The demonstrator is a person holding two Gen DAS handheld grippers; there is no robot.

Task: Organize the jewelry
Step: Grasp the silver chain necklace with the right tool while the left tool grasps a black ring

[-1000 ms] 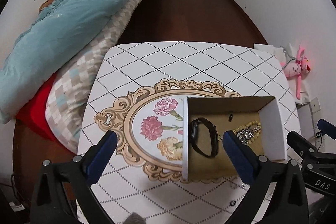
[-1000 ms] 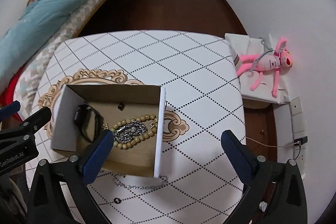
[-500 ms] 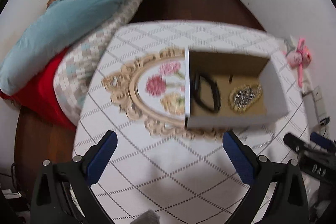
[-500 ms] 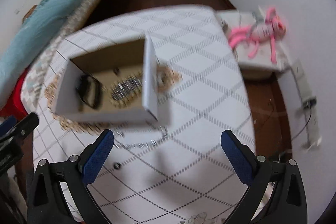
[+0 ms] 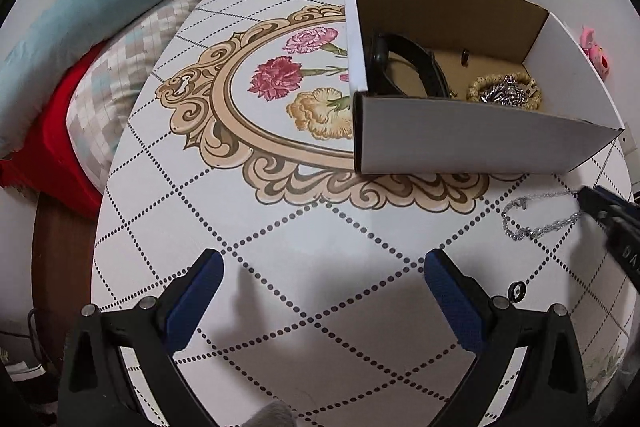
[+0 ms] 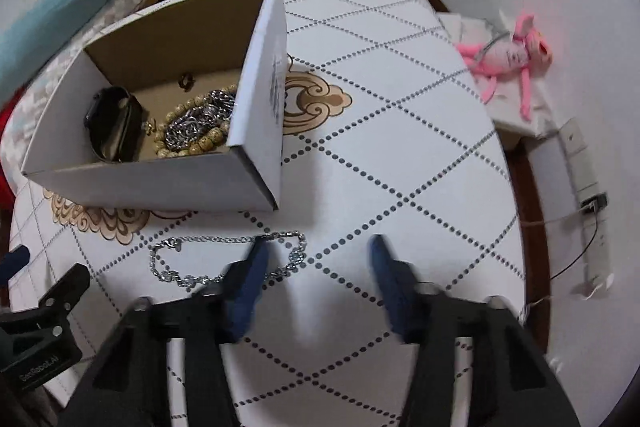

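Cardboard box standing open-topped on the patterned surface, serving as the collecting place: black watch against its left wall, bead bracelet with a heavy silver chain heaped inside it, small ring toward the back wall. Everything inside lying loose on the box floor, apparently dropped in rather than arranged

Left outside, a thin silver necklace spread in a loose loop on the surface just in front of the box's near wall, close enough for a short lift over the edge. Also outside, a small dark ring on the surface, farther out from the box than the necklace, seen only from the left wrist view

Right gripper low over the surface with fingers spread wide, the left finger lying across the necklace's loop, the other well to the side; nothing held. Probably lining up for a pinch on the chain; a thin, slack chain likely to slip or trail unless caught at a bunched part

Left gripper hanging over bare surface in front of the box, fingers wide apart and empty, seemingly waiting clear of the work
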